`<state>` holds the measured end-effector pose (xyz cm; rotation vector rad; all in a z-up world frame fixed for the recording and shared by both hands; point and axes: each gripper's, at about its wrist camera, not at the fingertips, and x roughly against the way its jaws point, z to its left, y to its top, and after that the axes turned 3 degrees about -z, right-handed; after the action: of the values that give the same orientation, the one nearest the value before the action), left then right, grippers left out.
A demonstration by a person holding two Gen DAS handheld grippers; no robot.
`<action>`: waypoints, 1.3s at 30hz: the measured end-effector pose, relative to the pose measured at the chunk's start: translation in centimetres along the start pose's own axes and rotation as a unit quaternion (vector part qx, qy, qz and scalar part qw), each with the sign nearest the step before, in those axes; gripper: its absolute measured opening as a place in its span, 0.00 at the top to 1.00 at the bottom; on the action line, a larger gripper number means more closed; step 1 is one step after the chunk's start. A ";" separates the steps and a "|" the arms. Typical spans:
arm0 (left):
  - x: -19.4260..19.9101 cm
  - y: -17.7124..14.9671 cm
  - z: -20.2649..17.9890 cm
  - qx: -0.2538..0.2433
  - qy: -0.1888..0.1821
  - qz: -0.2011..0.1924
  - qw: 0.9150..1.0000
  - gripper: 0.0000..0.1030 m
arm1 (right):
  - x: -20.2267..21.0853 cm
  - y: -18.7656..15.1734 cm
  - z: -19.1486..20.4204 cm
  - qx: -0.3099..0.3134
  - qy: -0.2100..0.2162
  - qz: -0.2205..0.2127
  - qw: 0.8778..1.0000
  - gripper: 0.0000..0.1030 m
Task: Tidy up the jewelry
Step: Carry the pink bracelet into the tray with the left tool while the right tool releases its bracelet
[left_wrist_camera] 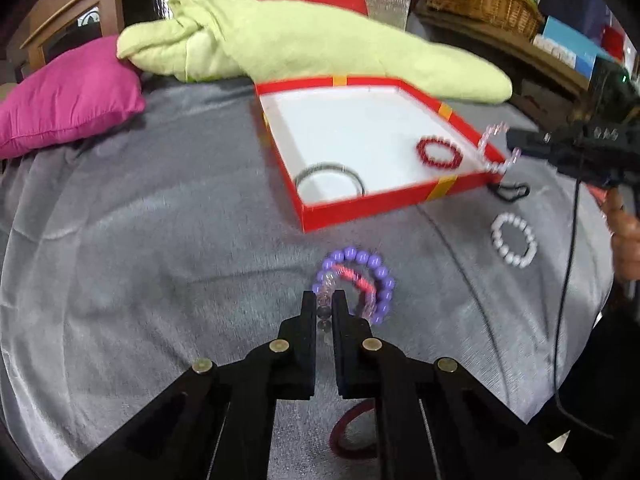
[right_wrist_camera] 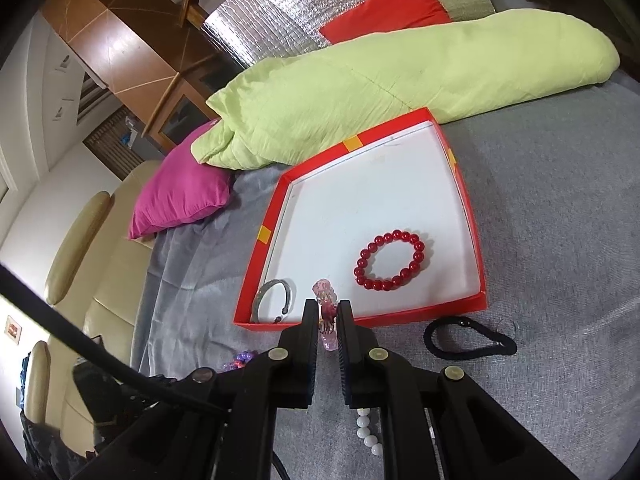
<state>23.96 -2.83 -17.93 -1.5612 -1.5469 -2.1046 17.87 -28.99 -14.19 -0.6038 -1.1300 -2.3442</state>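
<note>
Our right gripper point(right_wrist_camera: 326, 312) pinches the pink bracelet point(right_wrist_camera: 325, 294) just over the red box's point(right_wrist_camera: 476, 240) near edge; our left gripper point(left_wrist_camera: 323, 300) squeezes the clear bracelet point(left_wrist_camera: 326, 294) on the bed point(left_wrist_camera: 160, 260).

Left claw point(left_wrist_camera: 324, 300) on beaded bracelets point(left_wrist_camera: 356, 284) near red box point(left_wrist_camera: 384, 200)

1. Bed covered with grey blanket point(right_wrist_camera: 560, 208).
2. On it: red box point(right_wrist_camera: 478, 258), magenta pillow point(right_wrist_camera: 180, 200), green quilt point(right_wrist_camera: 360, 92), black hair tie point(right_wrist_camera: 470, 340).
3. Also white bead bracelet point(left_wrist_camera: 514, 246), purple bead bracelet point(left_wrist_camera: 374, 270).
</note>
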 end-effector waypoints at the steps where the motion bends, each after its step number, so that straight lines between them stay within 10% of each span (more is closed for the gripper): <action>1: 0.2 0.1 0.1 0.002 -0.002 -0.005 1.000 0.92 | 0.0 0.1 -0.1 -0.002 0.002 -0.002 1.000 0.90; 20: 1.7 6.3 -3.1 0.027 -0.083 -0.108 0.990 0.92 | -0.7 4.1 -2.3 -0.040 -0.007 -0.063 0.997 0.90; 39: -10.9 12.1 -5.5 0.066 -0.026 -0.033 0.997 0.92 | -8.8 8.0 -7.2 -0.090 -0.044 -0.034 0.994 0.87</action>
<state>32.64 -17.70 -18.13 -1.5509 -1.7405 -1.9627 28.21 -37.29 -18.40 -0.7497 -0.9986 -2.5183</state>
